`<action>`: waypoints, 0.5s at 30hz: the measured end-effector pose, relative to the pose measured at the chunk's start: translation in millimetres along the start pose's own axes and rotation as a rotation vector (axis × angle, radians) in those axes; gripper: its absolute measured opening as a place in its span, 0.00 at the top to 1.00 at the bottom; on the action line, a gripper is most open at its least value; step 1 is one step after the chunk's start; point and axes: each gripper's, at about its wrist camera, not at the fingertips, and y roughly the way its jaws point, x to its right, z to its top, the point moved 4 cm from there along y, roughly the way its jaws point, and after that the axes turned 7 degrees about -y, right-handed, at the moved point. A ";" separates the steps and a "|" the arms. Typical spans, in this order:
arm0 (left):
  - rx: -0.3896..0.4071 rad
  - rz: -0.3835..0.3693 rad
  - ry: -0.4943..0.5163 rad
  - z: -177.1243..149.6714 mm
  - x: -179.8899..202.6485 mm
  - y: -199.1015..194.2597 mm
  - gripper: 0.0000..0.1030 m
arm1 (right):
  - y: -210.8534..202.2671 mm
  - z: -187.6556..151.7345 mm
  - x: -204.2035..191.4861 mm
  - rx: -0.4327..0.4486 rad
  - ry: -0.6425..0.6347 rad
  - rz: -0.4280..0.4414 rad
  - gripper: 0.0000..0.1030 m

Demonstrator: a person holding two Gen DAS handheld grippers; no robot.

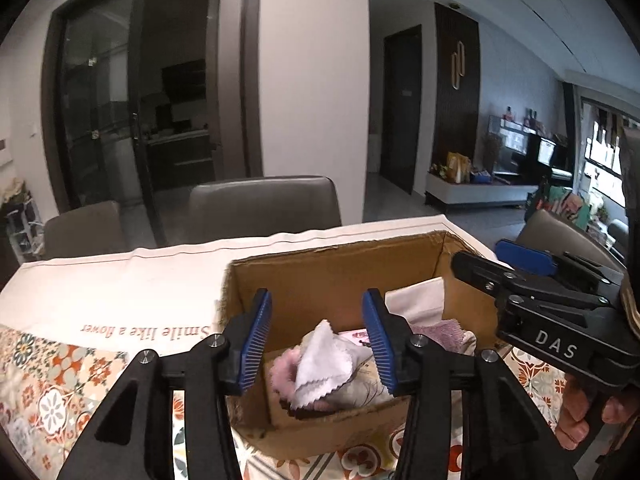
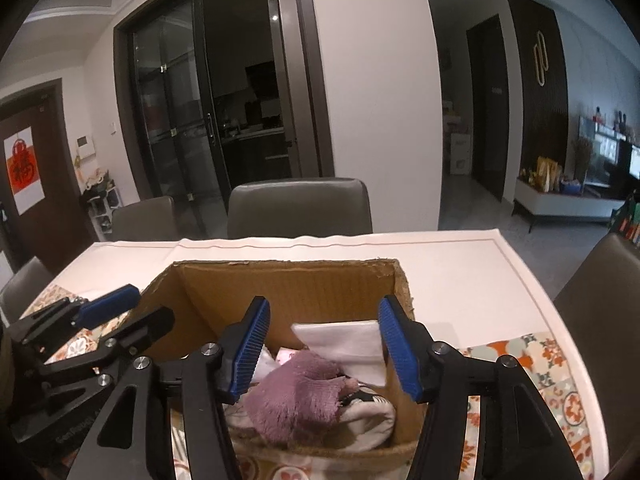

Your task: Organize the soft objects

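Observation:
An open cardboard box (image 1: 320, 276) (image 2: 288, 284) stands on the table and holds several soft things. In the left wrist view a white cloth with zigzag edges (image 1: 324, 364) lies on a pink fluffy item (image 1: 282, 372), with a folded white cloth (image 1: 418, 300) behind. In the right wrist view a mauve fuzzy cloth (image 2: 300, 396) lies on top, a folded white cloth (image 2: 344, 340) behind it. My left gripper (image 1: 317, 340) is open and empty above the box. My right gripper (image 2: 324, 350) is open and empty above the box; it also shows at the right of the left wrist view (image 1: 500, 264).
The table has a patterned floral cloth (image 1: 52, 392) (image 2: 560, 376) and a white runner (image 1: 120, 288) with printed words. Grey chairs (image 1: 264, 204) (image 2: 300, 206) stand at the far edge, another chair (image 2: 600, 312) at the right. The left gripper shows at the left of the right wrist view (image 2: 116, 312).

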 end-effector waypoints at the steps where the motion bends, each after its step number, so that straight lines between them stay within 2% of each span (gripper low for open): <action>1: 0.012 0.011 -0.010 -0.2 -1.1 -5.0 0.55 | -3.1 -0.3 0.3 0.002 -0.003 -0.004 0.43; 6: 0.074 0.056 -0.021 -0.5 -0.9 -35.5 0.45 | -29.5 -2.0 -4.6 0.017 -0.003 -0.012 0.42; 15: 0.147 0.078 -0.032 -9.0 -0.3 -93.0 0.30 | -90.6 -10.2 -15.7 0.061 0.019 -0.035 0.31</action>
